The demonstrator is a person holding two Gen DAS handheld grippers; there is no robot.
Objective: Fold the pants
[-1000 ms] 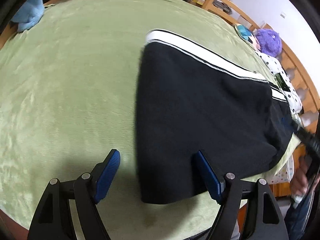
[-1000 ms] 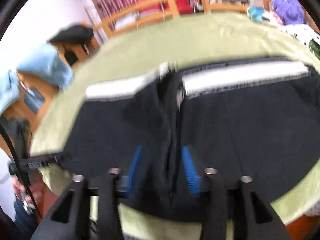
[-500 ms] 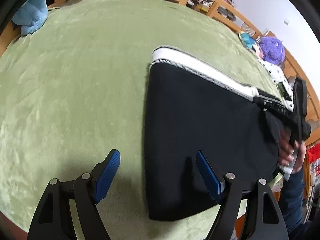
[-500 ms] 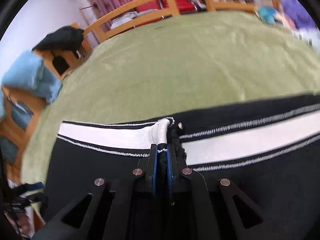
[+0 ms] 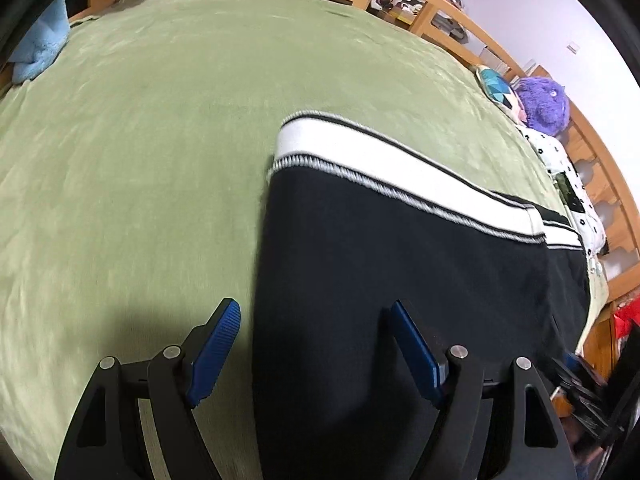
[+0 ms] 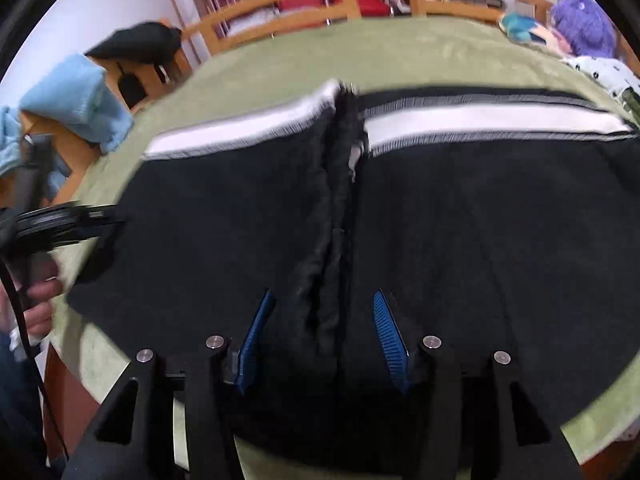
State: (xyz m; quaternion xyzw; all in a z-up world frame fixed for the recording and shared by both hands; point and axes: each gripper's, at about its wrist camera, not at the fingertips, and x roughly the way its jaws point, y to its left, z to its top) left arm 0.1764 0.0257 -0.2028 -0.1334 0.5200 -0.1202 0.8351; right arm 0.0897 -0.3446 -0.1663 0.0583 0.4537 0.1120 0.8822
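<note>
Black pants (image 5: pixel 400 280) with a white band along the far edge lie flat on a green blanket (image 5: pixel 140 160). My left gripper (image 5: pixel 314 332) is open over the near left edge of the pants, holding nothing. In the right wrist view the pants (image 6: pixel 460 220) show a raised ridge of cloth (image 6: pixel 332 240) running away from me. My right gripper (image 6: pixel 320 320) is open with its blue pads either side of that ridge, holding nothing. The left gripper (image 6: pixel 52 220) shows at the left edge of that view.
A wooden rail (image 5: pixel 420 0) runs round the bed. A purple plush toy (image 5: pixel 544 104), a teal cushion (image 5: pixel 496 88) and spotted cloth (image 5: pixel 572 184) lie at the far right. Blue cloth (image 6: pixel 76 100) and a dark garment (image 6: pixel 136 44) sit off the bed's left.
My right gripper was shut on the white band half a second ago; it has let go, opened and drawn back toward the near edge. The left gripper stays open.
</note>
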